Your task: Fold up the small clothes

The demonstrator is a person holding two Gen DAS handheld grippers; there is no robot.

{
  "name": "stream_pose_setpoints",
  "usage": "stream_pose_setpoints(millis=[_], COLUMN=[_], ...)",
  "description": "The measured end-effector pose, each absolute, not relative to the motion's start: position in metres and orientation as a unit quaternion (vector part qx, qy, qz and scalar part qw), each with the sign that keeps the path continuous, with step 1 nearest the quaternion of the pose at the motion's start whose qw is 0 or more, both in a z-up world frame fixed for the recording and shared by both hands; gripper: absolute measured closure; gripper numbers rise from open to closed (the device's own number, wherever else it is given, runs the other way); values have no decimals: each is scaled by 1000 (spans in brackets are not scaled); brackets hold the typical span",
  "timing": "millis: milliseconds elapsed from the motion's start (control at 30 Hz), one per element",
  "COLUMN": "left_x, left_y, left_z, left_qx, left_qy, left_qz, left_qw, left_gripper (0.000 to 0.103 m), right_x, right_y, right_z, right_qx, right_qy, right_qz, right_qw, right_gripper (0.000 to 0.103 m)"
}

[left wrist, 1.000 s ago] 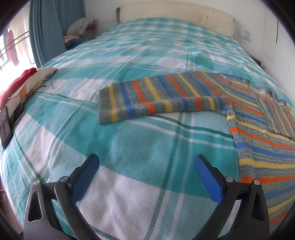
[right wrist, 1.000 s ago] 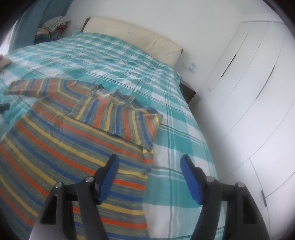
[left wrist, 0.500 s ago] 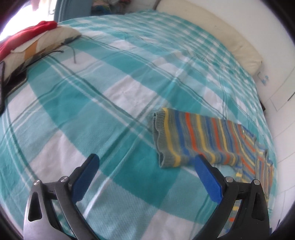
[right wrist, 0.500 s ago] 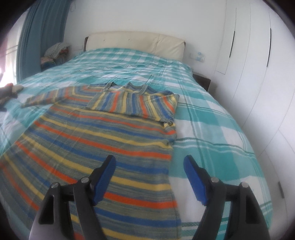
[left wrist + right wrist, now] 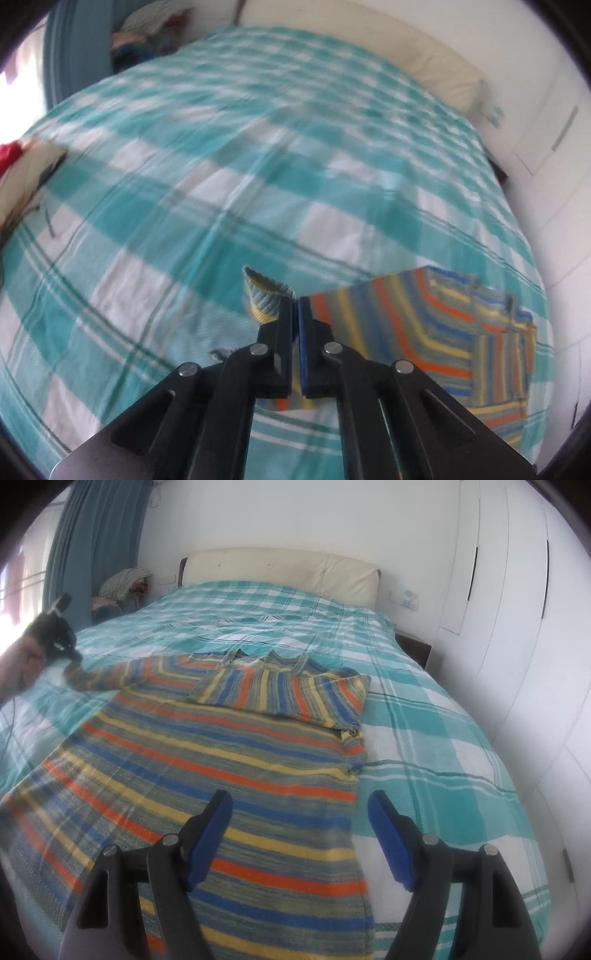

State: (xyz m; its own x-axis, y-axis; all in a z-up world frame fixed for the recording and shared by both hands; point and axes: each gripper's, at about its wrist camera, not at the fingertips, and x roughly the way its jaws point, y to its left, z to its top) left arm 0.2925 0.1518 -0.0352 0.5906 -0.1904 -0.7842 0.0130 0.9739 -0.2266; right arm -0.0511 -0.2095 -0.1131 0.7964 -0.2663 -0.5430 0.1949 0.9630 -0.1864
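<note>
A striped knit sweater [image 5: 221, 760] in orange, blue, yellow and grey lies flat on the bed; its right sleeve [image 5: 291, 694] is folded across the chest. My left gripper [image 5: 294, 306] is shut on the cuff of the left sleeve [image 5: 267, 295] and holds it lifted off the cover; it also shows at the left of the right wrist view [image 5: 55, 631]. The rest of that sleeve [image 5: 373, 325] stretches back to the body. My right gripper [image 5: 299, 812] is open and empty, above the sweater's right side near the hem.
The bed has a teal and white plaid cover [image 5: 424, 738] and a cream headboard [image 5: 280, 568]. White wardrobe doors [image 5: 517, 590] stand to the right. A clothes pile [image 5: 122, 590] and blue curtain [image 5: 96, 535] are at the far left. A cushion with red fabric [image 5: 14, 162] lies left.
My left gripper has closed on the left sleeve's cuff and lifted it. My right gripper has stayed open over the sweater's lower right side.
</note>
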Motion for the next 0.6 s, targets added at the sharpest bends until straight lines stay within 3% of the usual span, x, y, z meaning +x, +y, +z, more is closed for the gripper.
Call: stream_pose_setpoints(millis=[200,400,433,500,533,567,600], left_x=[278,264,263,258,255,251,247], left_y=[4,-117,-130,-151,-156,-157,-154], left_z=[25,-14,-26,-49,-57,-59,-58], left_qx=[-10,60,64,71,75,75,73], left_qy=[417,441,452,480,488,485,478], left_qz=[-193,-271,-279,-287,-283,-281,-283], left_qw=[888,854,845,826,822,824,828], left_gripper=[102,100,95,64,40,31,30], right_x=[-48,-52,-53,-53,-54,-55,-57], right_y=[-218,-236,-240,-248,-252,-256,-260], right_z=[-112,-110,-110,-110,-109,-108,-108], right_qx=[-36,-12,-6,9,17,25,32], right_qy=[297,296,296,296,295,295,294], right_qz=[-118,-130,-132,-138,-140,-142,-143], right_qw=[947,946,946,945,945,945,944], right_gripper=[28,28,28,28,28,28,28])
